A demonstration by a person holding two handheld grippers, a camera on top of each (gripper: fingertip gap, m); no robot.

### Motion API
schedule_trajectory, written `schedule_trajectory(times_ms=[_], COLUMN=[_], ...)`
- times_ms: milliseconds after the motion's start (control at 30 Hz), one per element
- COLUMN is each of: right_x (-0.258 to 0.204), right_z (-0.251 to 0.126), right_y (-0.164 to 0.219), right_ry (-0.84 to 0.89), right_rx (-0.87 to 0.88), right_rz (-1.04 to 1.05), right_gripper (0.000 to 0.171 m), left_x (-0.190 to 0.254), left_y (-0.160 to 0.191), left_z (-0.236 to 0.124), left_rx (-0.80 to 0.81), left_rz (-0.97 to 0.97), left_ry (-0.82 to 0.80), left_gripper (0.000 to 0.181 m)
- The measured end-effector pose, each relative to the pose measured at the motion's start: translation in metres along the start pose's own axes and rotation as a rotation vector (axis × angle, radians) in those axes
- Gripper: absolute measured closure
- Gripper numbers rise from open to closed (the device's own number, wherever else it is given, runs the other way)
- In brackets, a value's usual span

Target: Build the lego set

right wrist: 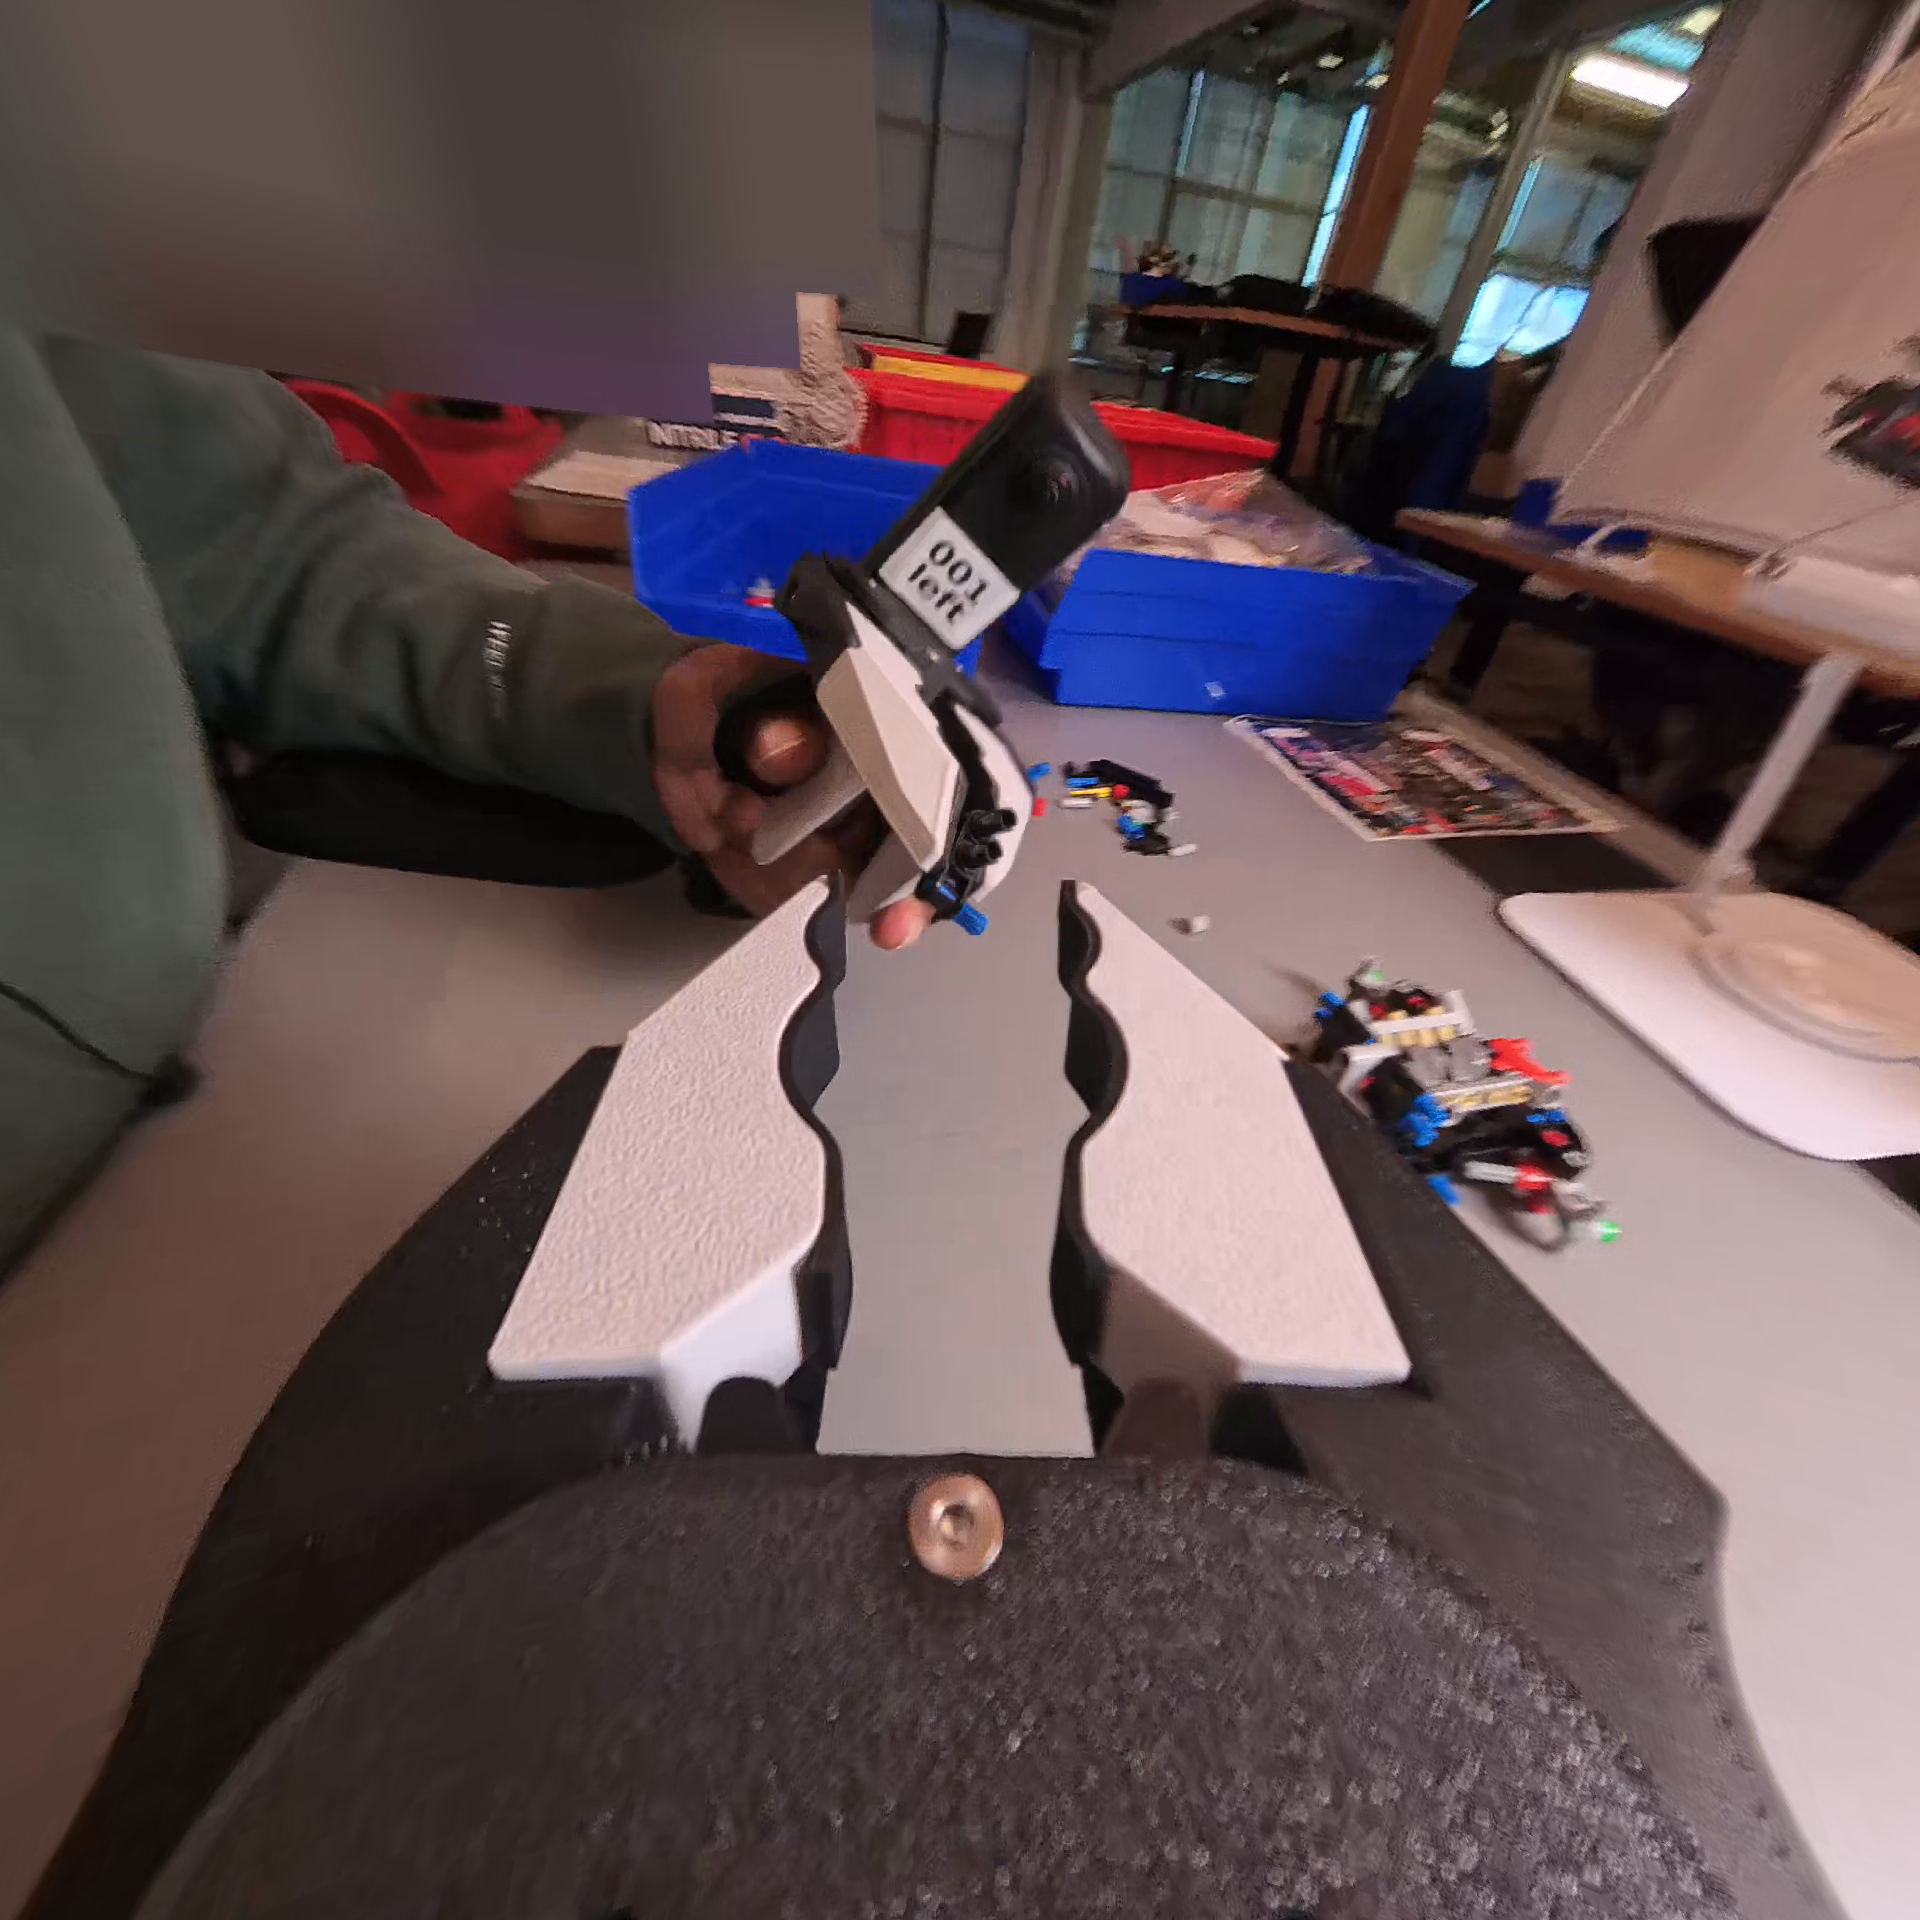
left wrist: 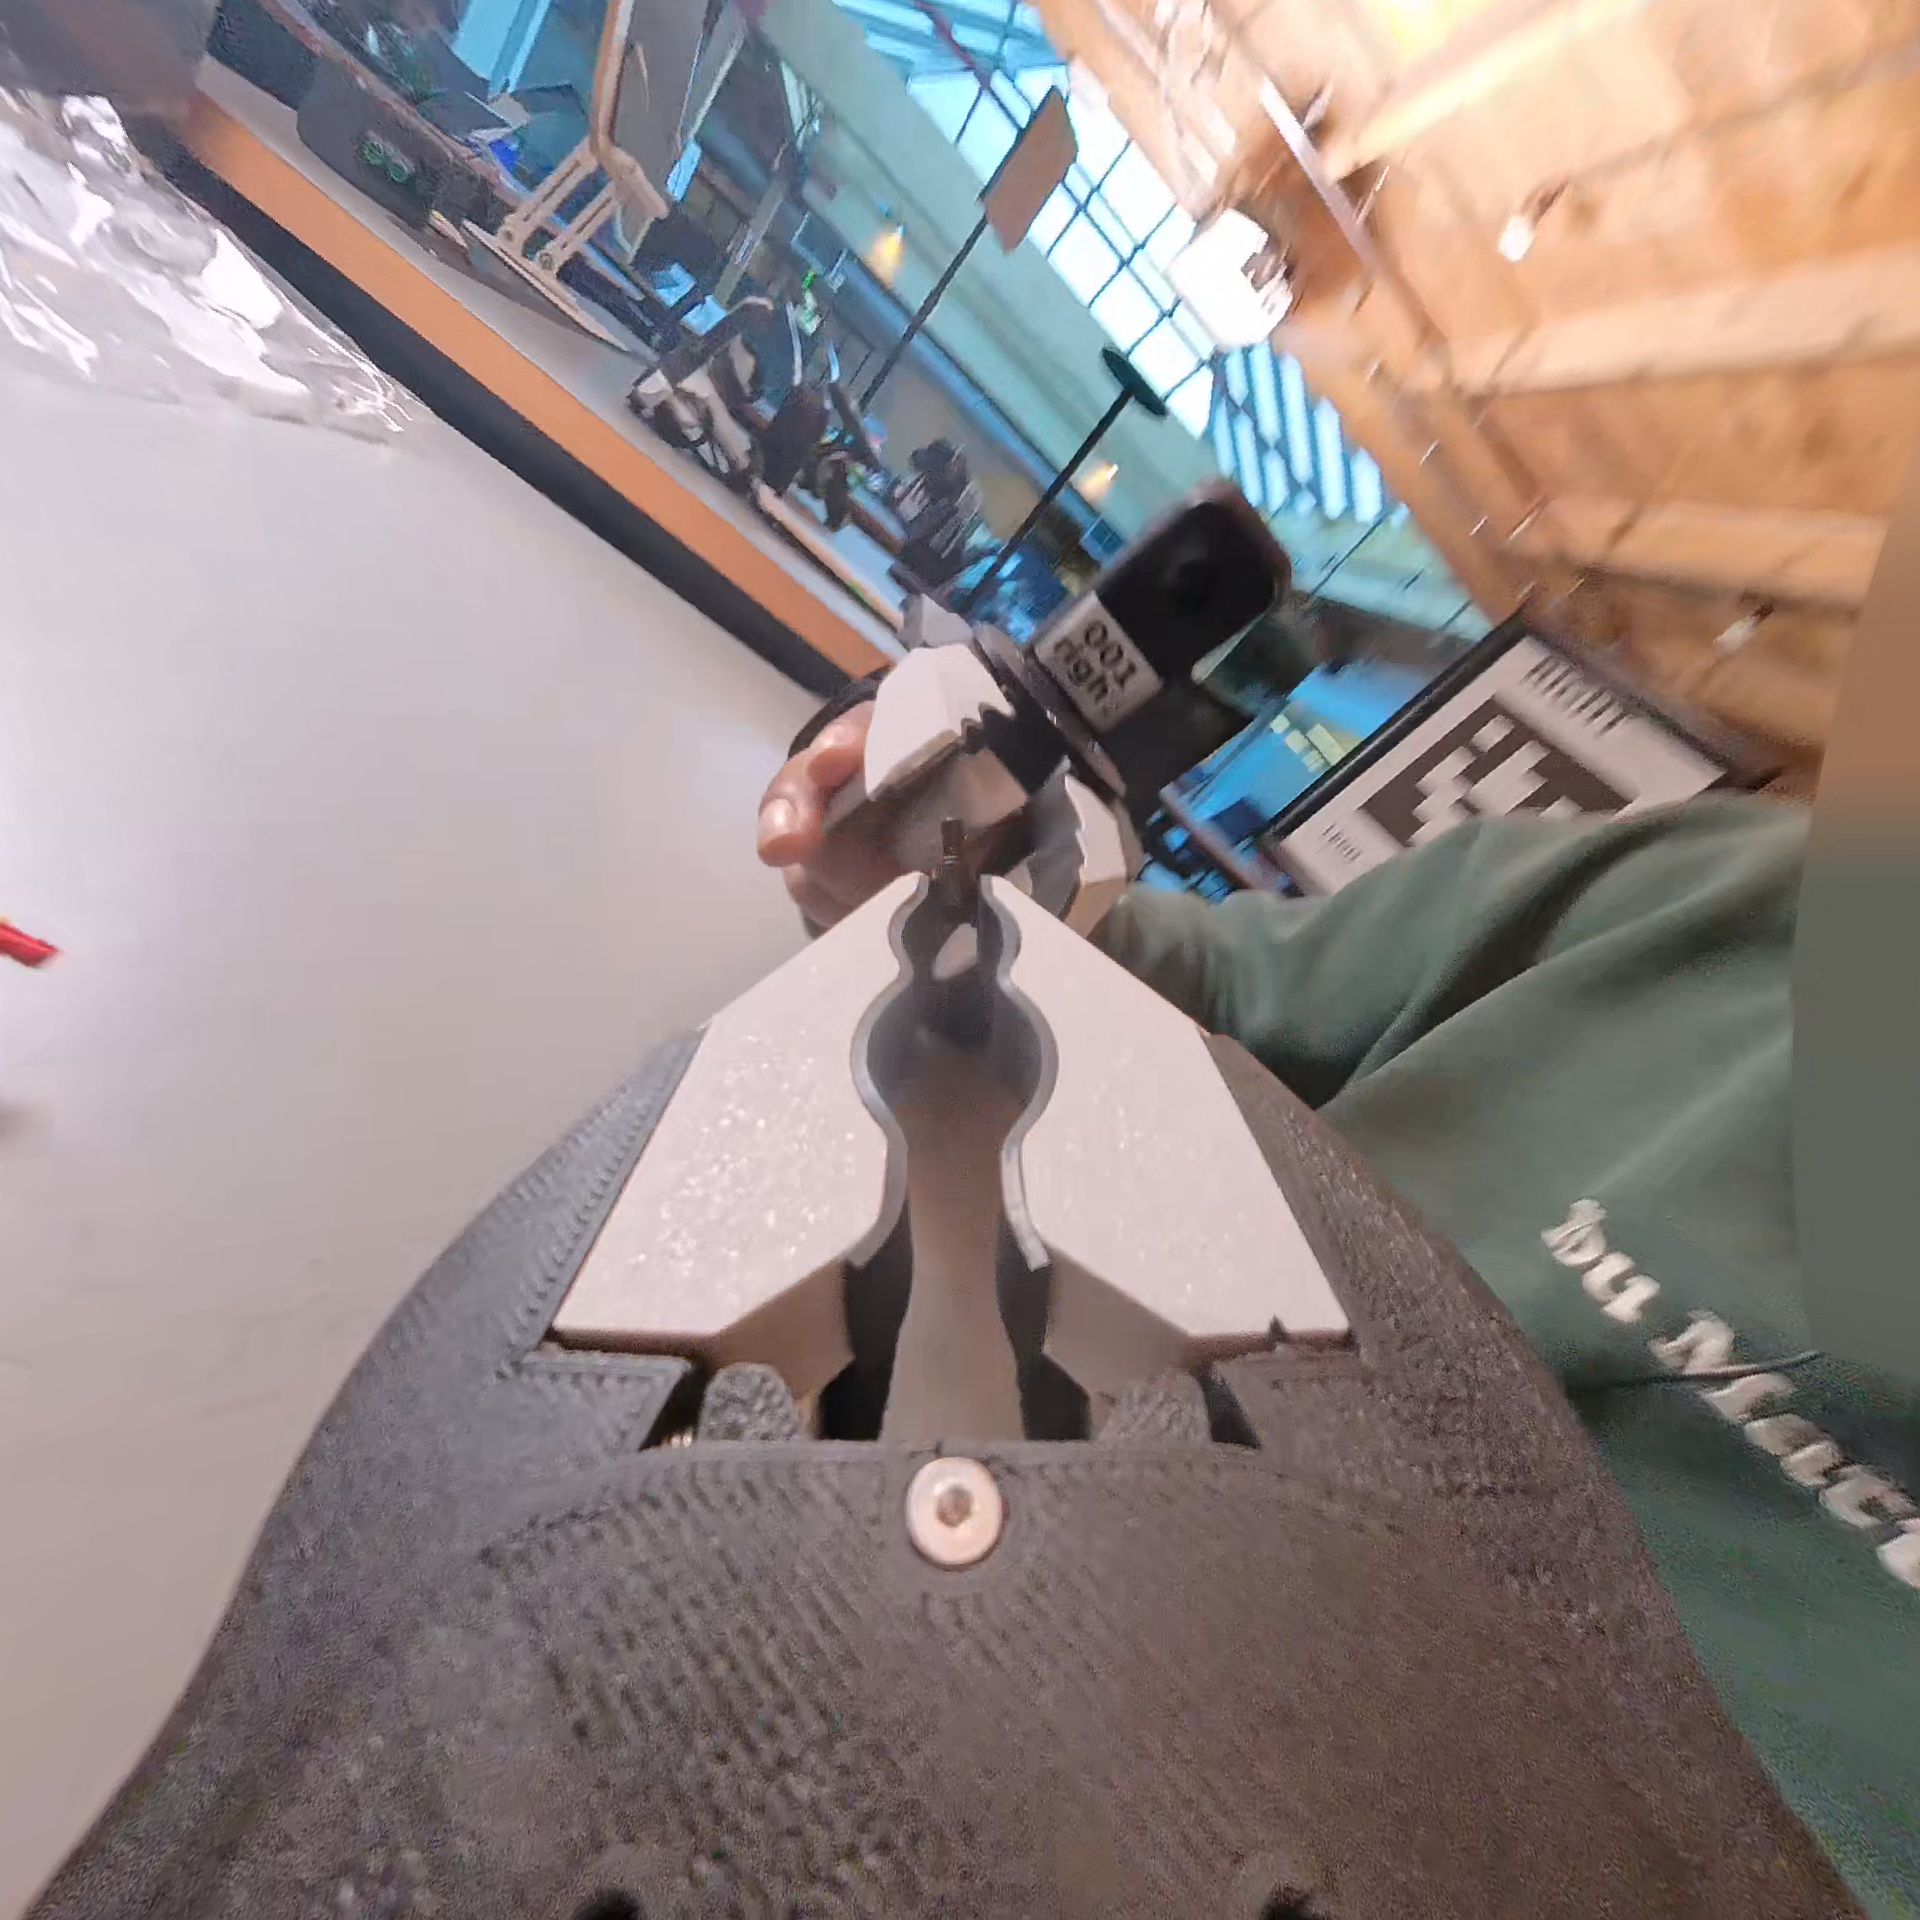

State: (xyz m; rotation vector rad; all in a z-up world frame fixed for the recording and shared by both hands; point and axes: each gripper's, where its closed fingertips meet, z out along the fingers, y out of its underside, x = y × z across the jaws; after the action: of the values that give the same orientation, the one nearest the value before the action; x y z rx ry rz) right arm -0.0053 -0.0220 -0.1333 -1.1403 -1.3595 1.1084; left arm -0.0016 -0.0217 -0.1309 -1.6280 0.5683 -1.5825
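My left gripper (left wrist: 951,896) is shut on a small black lego piece (left wrist: 954,966) and holds it up in the air. In the right wrist view this gripper (right wrist: 961,883) is in a hand just past my right fingertips, and the black piece with blue pins (right wrist: 966,868) sticks out of it. My right gripper (right wrist: 951,899) is open and empty above the grey table (right wrist: 416,1039); it also shows in the left wrist view (left wrist: 935,769), facing the held piece. A partly built lego model (right wrist: 1455,1107) lies on the table to the right.
Loose lego pieces (right wrist: 1127,805) lie farther back on the table. An instruction booklet (right wrist: 1423,774), blue bins (right wrist: 1236,623) and a white lamp base (right wrist: 1766,997) stand beyond and to the right. A clear plastic bag (left wrist: 125,260) and a red piece (left wrist: 26,943) lie left. Less than 4 cm separates the two grippers' tips.
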Motion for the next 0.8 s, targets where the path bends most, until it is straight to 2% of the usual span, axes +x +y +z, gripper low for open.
schedule_trajectory(times_ms=[100,233,400,667,800], right_x=[0.005,0.005,0.009,0.004,0.004], right_z=[0.006,0.014,0.017,0.016,0.015], right_y=[-0.004,-0.004,-0.002,-0.003,-0.004], right_ry=[0.115,0.191,0.263,0.218,0.202], right_rx=[-0.032,-0.075,-0.114,-0.091,-0.075], right_rz=[-0.165,-0.305,-0.426,-0.338,-0.291], right_gripper=[0.130,0.131,0.151,0.157,0.156], left_x=[0.000,0.000,0.002,0.005,0.010], left_y=[-0.005,-0.007,-0.003,-0.003,-0.005], left_z=[0.000,0.002,0.007,0.007,0.006], left_rx=[0.064,0.108,0.111,0.105,0.101], left_rz=[-0.149,-0.257,-0.295,-0.322,-0.331], left_ry=[0.062,0.112,0.127,0.147,0.187], left_gripper=[0.176,0.176,0.176,0.175,0.163])
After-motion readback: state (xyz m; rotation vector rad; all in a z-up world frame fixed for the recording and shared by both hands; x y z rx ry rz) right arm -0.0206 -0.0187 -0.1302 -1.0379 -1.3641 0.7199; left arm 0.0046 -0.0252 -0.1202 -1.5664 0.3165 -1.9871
